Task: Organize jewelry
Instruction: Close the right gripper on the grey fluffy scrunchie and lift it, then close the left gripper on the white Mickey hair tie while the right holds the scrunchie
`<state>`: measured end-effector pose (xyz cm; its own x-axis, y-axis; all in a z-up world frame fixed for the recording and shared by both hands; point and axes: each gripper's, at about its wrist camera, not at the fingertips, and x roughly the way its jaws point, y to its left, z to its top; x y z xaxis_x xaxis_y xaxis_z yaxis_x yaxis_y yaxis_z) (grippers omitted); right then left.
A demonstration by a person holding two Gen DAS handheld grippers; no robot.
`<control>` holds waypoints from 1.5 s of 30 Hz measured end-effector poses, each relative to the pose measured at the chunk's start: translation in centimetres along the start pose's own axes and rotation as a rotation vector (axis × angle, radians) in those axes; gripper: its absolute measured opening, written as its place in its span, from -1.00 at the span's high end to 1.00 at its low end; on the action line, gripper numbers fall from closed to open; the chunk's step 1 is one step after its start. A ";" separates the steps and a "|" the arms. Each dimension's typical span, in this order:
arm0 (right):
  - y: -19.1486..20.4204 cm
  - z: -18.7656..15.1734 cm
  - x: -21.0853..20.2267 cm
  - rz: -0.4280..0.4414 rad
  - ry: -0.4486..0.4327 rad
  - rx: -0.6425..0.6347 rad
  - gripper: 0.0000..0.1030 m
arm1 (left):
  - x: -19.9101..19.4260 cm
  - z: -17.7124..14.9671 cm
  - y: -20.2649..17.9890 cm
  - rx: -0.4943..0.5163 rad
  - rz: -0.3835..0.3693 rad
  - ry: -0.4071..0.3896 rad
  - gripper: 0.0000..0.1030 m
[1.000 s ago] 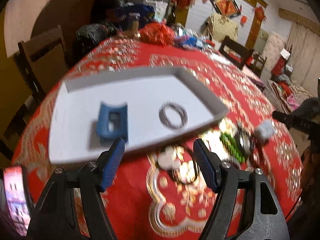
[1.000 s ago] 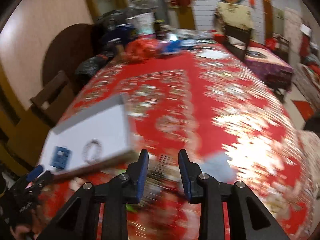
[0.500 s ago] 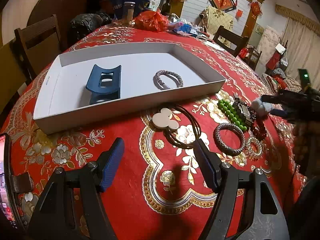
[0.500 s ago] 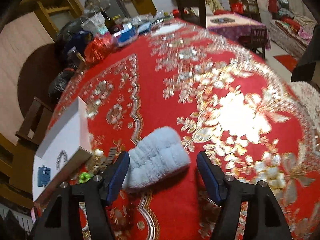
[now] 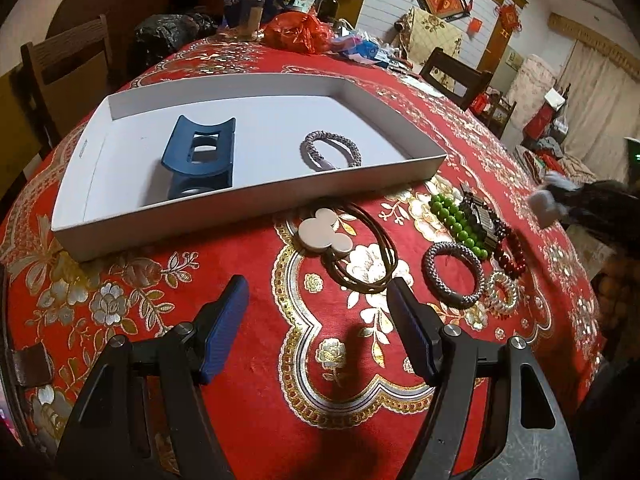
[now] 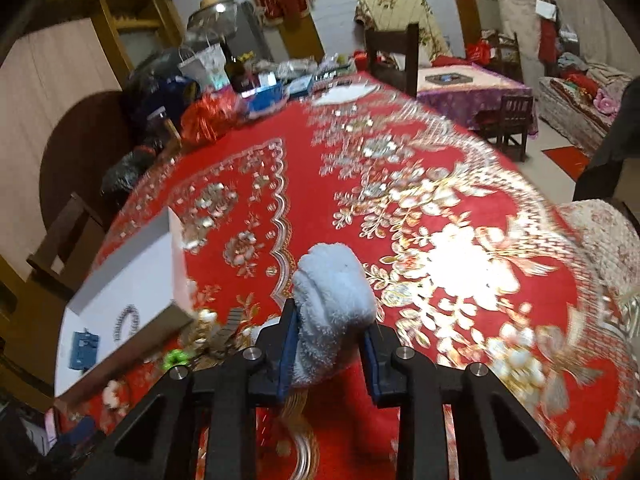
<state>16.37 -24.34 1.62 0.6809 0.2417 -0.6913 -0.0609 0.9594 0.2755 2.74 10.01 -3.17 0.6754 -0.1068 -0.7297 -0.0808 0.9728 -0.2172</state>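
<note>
My right gripper (image 6: 329,346) is clamped on a pale blue fluffy scrunchie (image 6: 334,300), its long axis running forward along the fingers, above the red tablecloth (image 6: 400,184) near the right corner of the white tray (image 5: 256,206). My left gripper (image 5: 320,320) hangs wide open and holds nothing, above the tablecloth near the tray's near edge. The tray holds a blue hair claw (image 5: 200,152) and a grey braided bracelet (image 5: 330,150). A cord necklace (image 5: 360,248) lies just outside.

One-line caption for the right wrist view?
Right tongs shut on a fluffy pale-blue scrunchie above the red tablecloth, white tray to the left.
</note>
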 end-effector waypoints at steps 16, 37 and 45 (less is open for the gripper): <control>0.2 -3.7 -2.9 0.016 0.028 0.029 0.47 | 3.8 3.6 -2.0 0.072 0.082 0.070 -0.35; 0.4 -3.5 -3.4 -0.038 -0.014 0.001 0.47 | -1.4 2.1 -2.7 0.118 0.005 -0.016 0.35; 1.3 -4.2 -4.3 -0.039 -0.030 -0.026 0.47 | -3.1 1.2 -3.2 0.108 -0.010 -0.027 0.35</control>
<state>10.29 -23.54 2.10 0.7050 0.1997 -0.6805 -0.0527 0.9716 0.2306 1.84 7.52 0.56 0.6951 -0.1127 -0.7101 0.0043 0.9883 -0.1526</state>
